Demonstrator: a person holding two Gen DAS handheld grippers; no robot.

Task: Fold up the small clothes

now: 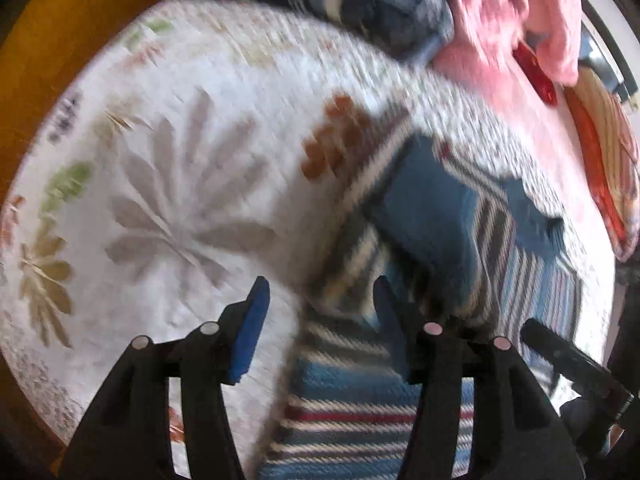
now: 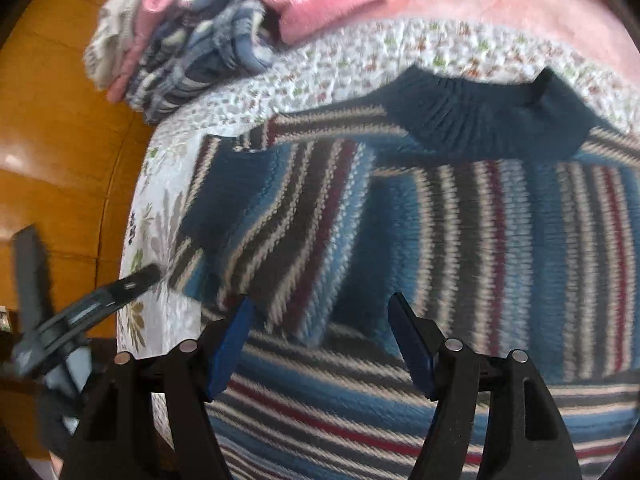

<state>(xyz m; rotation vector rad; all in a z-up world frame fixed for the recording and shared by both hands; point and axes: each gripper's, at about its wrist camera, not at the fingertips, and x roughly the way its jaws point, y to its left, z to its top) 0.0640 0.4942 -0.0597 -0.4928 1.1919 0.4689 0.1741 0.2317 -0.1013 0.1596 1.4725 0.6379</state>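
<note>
Lying on the floral quilt (image 2: 360, 52), the striped sweater (image 2: 480, 240) has 1 sleeve (image 2: 256, 216) folded across it, both the left claw (image 1: 320, 292) and right claw (image 2: 320, 312) spread, seemingly empty, above its hem.

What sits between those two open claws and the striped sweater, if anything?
Nothing visible does. The right gripper hangs open directly over the striped sweater, and the left gripper is open at its edge on the floral bedspread. The folded pile lies well off.
</note>
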